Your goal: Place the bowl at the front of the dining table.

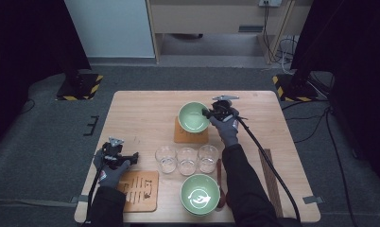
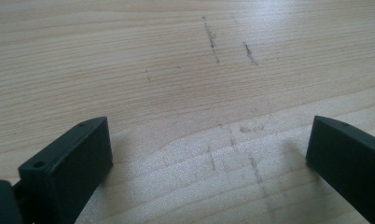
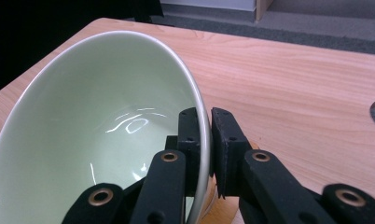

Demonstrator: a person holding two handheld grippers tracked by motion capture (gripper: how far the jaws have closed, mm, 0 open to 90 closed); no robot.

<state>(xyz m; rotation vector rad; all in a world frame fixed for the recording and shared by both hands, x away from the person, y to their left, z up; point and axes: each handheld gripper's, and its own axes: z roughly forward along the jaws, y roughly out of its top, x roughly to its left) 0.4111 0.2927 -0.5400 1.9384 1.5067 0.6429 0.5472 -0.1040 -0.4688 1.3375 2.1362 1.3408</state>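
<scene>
**Right gripper clamped on bowl rim**

The right gripper (image 3: 205,128) pinches the right rim of the pale green ceramic bowl (image 1: 193,116), one jaw inside, one outside. The bowl sits on a square wooden coaster (image 1: 191,135) at the table's far centre. The left gripper (image 2: 209,154), jaws wide apart, hovers over the light wooden table (image 2: 176,70) near its left edge.

Overhead light falls evenly on your counter (image 1: 145,113) in the high view, while the room goes black at 9 and 3 o'clock. White glare streaks the near green bowl (image 1: 200,194). In your right gripper view, highlights glint inside the far bowl (image 3: 106,140); the tongs at 6 o'clock blur. Your left gripper view shows soft shadows beside each jaw.
</scene>
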